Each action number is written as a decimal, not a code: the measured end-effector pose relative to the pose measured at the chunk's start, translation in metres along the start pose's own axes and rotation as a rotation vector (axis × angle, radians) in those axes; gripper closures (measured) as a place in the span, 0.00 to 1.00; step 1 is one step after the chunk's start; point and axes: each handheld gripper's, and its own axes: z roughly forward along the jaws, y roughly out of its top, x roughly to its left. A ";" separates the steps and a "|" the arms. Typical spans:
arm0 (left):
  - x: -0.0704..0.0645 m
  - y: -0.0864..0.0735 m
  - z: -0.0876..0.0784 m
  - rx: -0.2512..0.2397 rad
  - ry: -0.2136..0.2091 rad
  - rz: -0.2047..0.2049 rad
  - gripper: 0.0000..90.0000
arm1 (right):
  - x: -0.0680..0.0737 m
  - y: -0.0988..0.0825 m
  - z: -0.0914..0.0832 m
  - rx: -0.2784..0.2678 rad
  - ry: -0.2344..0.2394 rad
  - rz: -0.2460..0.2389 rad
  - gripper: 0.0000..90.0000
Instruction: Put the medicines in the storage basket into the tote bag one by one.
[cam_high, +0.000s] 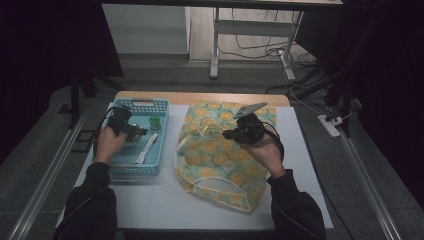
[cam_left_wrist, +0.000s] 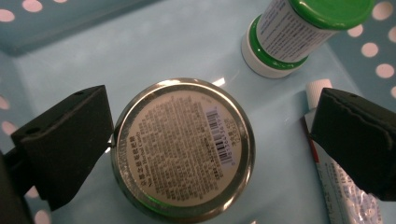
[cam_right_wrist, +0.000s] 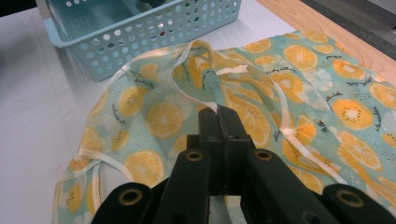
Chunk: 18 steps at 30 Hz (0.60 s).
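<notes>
A round metal tin (cam_left_wrist: 183, 148) lies label-up on the floor of the blue basket (cam_high: 150, 104). My left gripper (cam_left_wrist: 212, 122) hangs over it, open, with one black jaw on each side of the tin; the left jaw is close to its rim and the right jaw stands apart. In the high view the left gripper (cam_high: 131, 129) is inside the basket. A thin fabric bag (cam_high: 220, 155) printed with orange slices lies flat on the table. My right gripper (cam_right_wrist: 218, 112) is shut on a fold of the bag's fabric (cam_right_wrist: 212, 88) and its pale trim, lifting it slightly; the right gripper (cam_high: 231, 134) sits over the bag's upper middle.
In the basket a white bottle with a green cap (cam_left_wrist: 299, 32) lies beyond the tin, and a white tube (cam_left_wrist: 338, 186) lies under the right jaw. The perforated basket wall (cam_right_wrist: 154, 32) stands close to the bag's left edge. A white table (cam_high: 150, 200) carries everything.
</notes>
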 end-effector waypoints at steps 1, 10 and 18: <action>0.000 0.000 0.001 0.009 0.002 0.002 0.00 | 0.000 0.000 0.000 0.000 0.000 0.000 1.00; -0.003 0.000 0.008 0.116 -0.001 -0.019 0.00 | 0.000 0.000 -0.001 -0.002 0.000 -0.001 1.00; -0.005 0.000 0.011 0.169 0.001 -0.041 0.03 | 0.001 0.000 0.000 -0.003 0.000 -0.006 1.00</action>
